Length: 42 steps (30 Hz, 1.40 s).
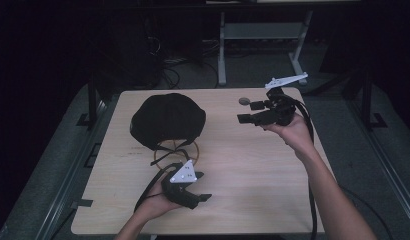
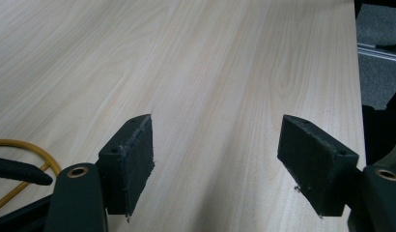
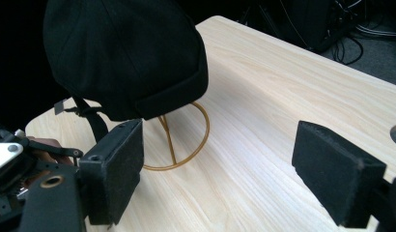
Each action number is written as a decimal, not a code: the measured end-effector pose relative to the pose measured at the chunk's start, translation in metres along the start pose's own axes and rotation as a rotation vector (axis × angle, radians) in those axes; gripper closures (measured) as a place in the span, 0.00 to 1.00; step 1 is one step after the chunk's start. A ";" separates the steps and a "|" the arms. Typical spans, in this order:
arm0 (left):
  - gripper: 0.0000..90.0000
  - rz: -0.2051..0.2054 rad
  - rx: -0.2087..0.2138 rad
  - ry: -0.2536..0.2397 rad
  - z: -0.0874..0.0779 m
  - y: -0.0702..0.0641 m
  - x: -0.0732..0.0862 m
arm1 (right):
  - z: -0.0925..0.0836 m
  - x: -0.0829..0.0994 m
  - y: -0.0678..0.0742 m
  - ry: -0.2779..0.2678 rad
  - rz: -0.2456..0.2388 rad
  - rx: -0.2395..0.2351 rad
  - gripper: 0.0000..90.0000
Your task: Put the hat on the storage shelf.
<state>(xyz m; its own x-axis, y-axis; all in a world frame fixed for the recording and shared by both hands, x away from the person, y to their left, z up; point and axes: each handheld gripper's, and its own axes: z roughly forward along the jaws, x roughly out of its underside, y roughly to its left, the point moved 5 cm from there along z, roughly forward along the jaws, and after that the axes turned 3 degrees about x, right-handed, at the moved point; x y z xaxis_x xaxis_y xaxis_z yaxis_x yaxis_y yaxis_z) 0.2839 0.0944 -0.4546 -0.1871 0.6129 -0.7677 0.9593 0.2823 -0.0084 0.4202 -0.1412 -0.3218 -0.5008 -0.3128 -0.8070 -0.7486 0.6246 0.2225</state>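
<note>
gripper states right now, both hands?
Left gripper: open, nothing between its jaws, just bare table.
Right gripper: open, holding nothing; the black cap on its wire stand sits ahead of it.

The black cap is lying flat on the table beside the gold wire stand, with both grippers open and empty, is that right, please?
Not quite: the cap sits on top of the stand, raised off the table, as the right gripper view shows. Both the left gripper and right gripper are indeed open and empty.
</note>
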 end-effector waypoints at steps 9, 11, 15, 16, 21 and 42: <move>0.31 0.005 0.001 0.005 0.001 -0.001 0.000 | -0.006 0.017 -0.008 -0.006 0.028 0.000 0.20; 0.31 0.004 0.001 0.005 0.001 -0.001 0.000 | -0.007 0.021 -0.010 -0.004 0.031 0.002 0.20; 0.31 0.004 0.003 0.007 0.002 -0.001 0.001 | -0.009 0.030 -0.013 -0.004 0.049 -0.002 0.20; 0.31 0.004 0.004 0.006 0.002 -0.001 0.001 | -0.010 0.032 -0.014 -0.004 0.050 0.000 0.20; 0.31 -0.001 0.004 0.006 0.002 -0.001 0.001 | -0.011 0.045 -0.018 -0.002 0.063 -0.001 0.20; 0.31 -0.004 0.005 0.008 0.006 -0.003 0.002 | -0.029 0.098 -0.032 0.009 0.117 0.016 0.20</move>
<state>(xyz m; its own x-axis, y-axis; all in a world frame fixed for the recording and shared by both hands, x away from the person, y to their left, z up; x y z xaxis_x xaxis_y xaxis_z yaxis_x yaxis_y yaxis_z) 0.2824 0.0904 -0.4597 -0.1924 0.6176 -0.7626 0.9597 0.2807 -0.0148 0.3819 -0.2126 -0.3919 -0.5883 -0.2429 -0.7713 -0.6776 0.6686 0.3063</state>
